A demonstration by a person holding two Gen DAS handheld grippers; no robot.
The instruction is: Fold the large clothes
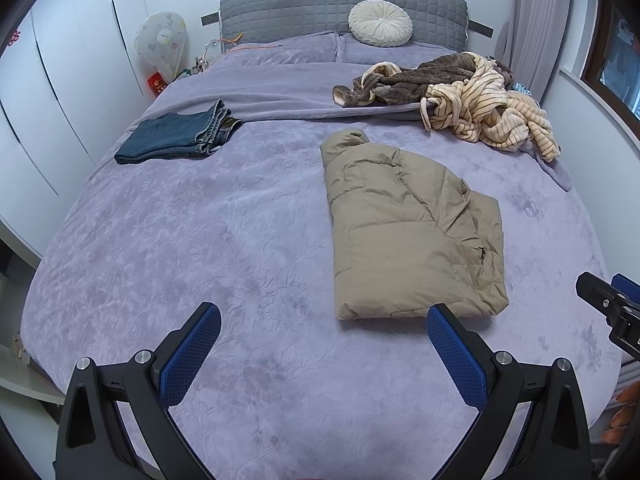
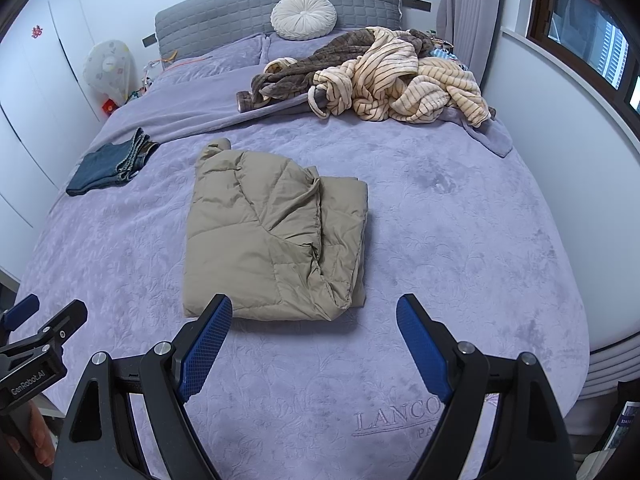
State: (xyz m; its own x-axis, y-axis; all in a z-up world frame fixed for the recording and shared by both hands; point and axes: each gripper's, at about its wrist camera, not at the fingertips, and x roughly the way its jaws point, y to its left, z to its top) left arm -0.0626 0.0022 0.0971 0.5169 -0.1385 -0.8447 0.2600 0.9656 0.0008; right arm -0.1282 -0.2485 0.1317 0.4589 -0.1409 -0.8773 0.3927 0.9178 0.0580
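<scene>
The tan puffy jacket [image 2: 272, 236] lies folded in the middle of the bed [image 2: 460, 260], near both claws. It looks soft, light and a bit slippery, so grab a thick edge. The left claw [image 1: 323, 320] and right claw [image 2: 314, 312] are wide open, holding nothing. No boxes or baskets here.

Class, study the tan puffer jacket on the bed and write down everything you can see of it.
The tan puffer jacket is quilted, with a smooth, slightly shiny shell. It lies folded into a rough rectangle, its sides turned in over the middle, its hood or collar bunched at the end toward the headboard. It rests flat on the purple bedspread, near the foot. Nothing else touches it; both open grippers hover short of its near edge.
</scene>
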